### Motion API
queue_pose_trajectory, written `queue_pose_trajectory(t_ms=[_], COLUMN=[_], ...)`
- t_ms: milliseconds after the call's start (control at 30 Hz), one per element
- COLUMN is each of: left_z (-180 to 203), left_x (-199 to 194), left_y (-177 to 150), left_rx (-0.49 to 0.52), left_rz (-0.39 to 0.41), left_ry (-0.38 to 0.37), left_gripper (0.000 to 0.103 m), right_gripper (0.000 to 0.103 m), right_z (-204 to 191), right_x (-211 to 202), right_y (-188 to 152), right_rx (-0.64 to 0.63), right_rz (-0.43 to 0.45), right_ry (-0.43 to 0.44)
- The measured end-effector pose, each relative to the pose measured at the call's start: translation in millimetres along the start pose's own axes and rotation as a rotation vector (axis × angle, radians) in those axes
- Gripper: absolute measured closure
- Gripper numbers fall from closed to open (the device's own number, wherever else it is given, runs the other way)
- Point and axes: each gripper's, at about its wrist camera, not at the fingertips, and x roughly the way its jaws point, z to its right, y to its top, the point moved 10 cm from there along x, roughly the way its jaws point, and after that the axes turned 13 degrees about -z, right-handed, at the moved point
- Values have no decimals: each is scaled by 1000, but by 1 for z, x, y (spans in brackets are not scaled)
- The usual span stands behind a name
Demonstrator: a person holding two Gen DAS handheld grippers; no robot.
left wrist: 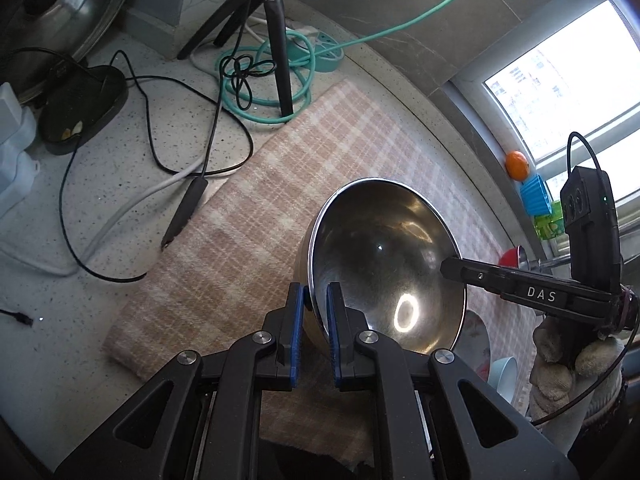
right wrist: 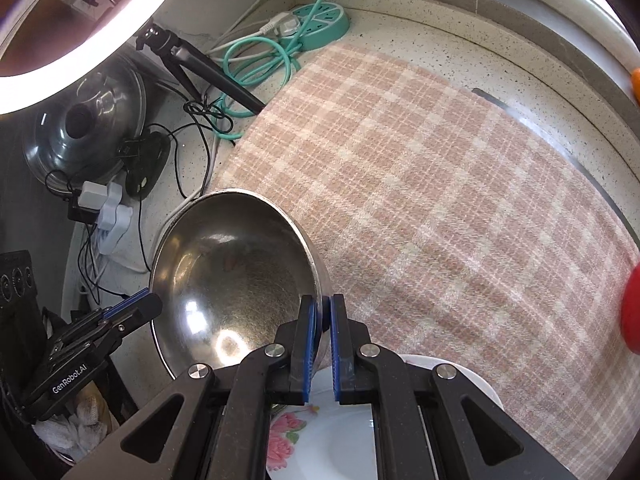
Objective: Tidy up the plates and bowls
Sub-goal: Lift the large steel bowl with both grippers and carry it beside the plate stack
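My left fingers (left wrist: 316,292) are pinched narrow on the near rim of the steel bowl (left wrist: 384,256), one blue pad inside the wall and one outside; my right fingers (right wrist: 323,308) clamp the opposite rim of the same bowl (right wrist: 232,276) in the same way, so both of my hands carry it tilted over the checked cloth (right wrist: 440,208) that covers the speckled surface (left wrist: 120,208); from the left wrist I see my right gripper (left wrist: 450,268) reaching in from the side, with a gloved hand (left wrist: 568,356) behind it; just under my right fingers lies a white plate with pink flowers (right wrist: 296,440); a pale blue bowl (left wrist: 504,372) sits near the cloth's edge; a teal cable (left wrist: 280,80) coils at the back beside a tripod (left wrist: 276,40).
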Motion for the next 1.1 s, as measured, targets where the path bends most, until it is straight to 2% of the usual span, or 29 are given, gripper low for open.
queue_pose_trajectory(t_ms=[700, 1100], left_z=[-32, -32], left_x=[-7, -7], left_y=[-13, -13], left_rx=[-21, 26], left_rz=[-11, 0], left_ry=[18, 67], left_gripper=[94, 94], right_gripper=[96, 94], right_z=[-27, -33], right_x=[31, 30], right_y=[-20, -24], right_rx=[-9, -40], right_rz=[-65, -39], right_ry=[51, 32])
